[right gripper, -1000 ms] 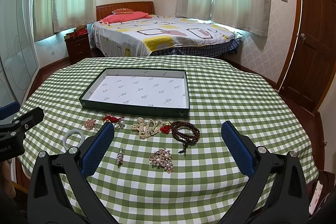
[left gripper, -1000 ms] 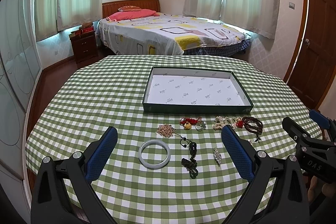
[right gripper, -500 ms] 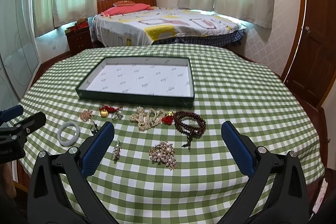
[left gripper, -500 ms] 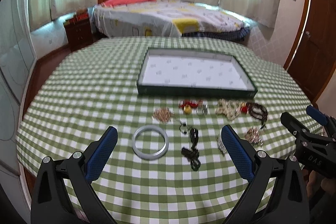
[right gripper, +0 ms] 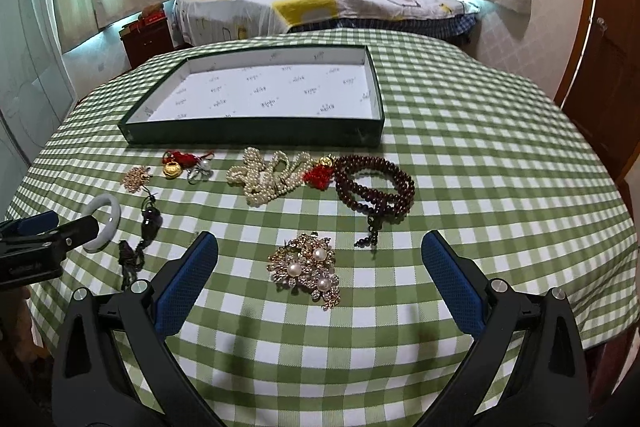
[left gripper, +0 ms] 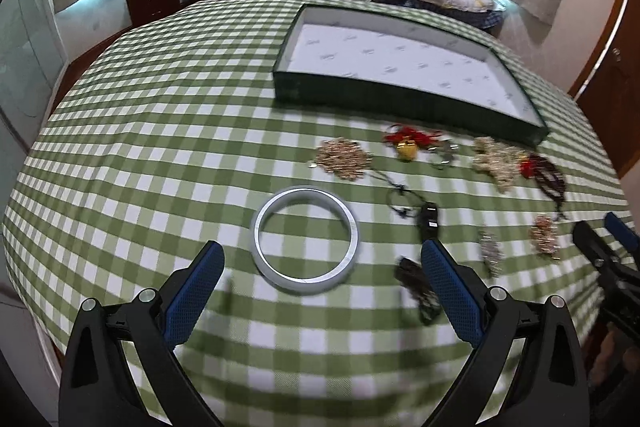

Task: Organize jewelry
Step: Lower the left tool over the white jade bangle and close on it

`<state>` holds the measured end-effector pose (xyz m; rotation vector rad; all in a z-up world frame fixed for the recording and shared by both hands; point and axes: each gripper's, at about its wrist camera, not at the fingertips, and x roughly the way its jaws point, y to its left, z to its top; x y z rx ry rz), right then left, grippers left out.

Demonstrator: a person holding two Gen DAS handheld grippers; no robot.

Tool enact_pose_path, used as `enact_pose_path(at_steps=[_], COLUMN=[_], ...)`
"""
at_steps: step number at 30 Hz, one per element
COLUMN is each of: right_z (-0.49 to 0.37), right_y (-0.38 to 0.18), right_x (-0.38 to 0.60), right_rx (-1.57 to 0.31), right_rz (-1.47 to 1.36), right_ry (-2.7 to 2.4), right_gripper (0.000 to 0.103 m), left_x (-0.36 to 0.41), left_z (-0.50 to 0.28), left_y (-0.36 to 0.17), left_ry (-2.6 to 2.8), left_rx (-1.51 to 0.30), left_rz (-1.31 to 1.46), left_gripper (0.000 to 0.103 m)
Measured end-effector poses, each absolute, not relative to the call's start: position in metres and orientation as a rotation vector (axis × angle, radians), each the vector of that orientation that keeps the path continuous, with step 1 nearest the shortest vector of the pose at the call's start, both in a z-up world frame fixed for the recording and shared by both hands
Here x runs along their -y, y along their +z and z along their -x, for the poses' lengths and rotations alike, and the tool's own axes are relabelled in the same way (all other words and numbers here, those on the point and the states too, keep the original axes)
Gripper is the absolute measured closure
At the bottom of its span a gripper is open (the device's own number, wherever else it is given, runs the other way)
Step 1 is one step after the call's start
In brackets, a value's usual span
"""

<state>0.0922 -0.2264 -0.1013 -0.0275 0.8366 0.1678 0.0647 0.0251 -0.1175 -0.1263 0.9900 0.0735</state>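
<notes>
Bedroom; round tabletop [right gripper: 480, 155] in green check cloth. Empty green tray [right gripper: 256, 131] at centre. Jewelry in a row just before it. Left tongs [left gripper: 320, 279] apart, low over white bangle [left gripper: 305, 247]. Right tongs [right gripper: 318, 267] apart, over pearl brooch [right gripper: 310, 269]. Dark bead bracelet [right gripper: 374, 183] beyond.

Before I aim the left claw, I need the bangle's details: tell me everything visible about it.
The bangle is a plain, smooth, pale whitish ring, jade-like or glassy, closed and unbroken. It lies flat on the checked cloth, nothing inside it, touching no other piece. It sits just ahead of the open left claw, left of the dark corded pendant.
</notes>
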Motion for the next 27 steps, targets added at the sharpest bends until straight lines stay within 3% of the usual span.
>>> enact_pose_path(at_steps=[12,15,17,18,22,25,27], right_z=[-0.105,-0.107,-0.107,-0.106,-0.106,-0.104,-0.103], right_y=[-0.112,-0.113,-0.114,-0.114,-0.113,-0.113,-0.114], right_x=[0.217,0.21,0.206,0.204,0.196,0.19,0.185], right_rx=[-0.86,-0.865,-0.872,-0.872,-0.868,-0.866,-0.87], right_rz=[0.032,0.048,0.053,0.057,0.076,0.083,0.083], right_ry=[0.199,0.219,0.229,0.231,0.245,0.257,0.275], right_gripper=[0.005,0.016,0.018,0.018,0.018,0.018,0.025], left_x=[-0.037,-0.039,-0.04,-0.04,-0.041,-0.041,-0.041], left_z=[-0.083,-0.083,-0.083,-0.082,-0.08,-0.079,-0.079], left_y=[-0.143,-0.144,-0.144,-0.144,-0.14,-0.139,-0.139], left_ry=[0.102,0.087,0.078,0.075,0.067,0.062,0.064], left_rx=[-0.972,-0.962,-0.956,-0.952,-0.923,-0.922,-0.925], left_rz=[0.038,0.043,0.039,0.037,0.024,0.02,0.02], left_gripper=[0.007,0.007,0.008,0.01,0.034,0.034,0.035])
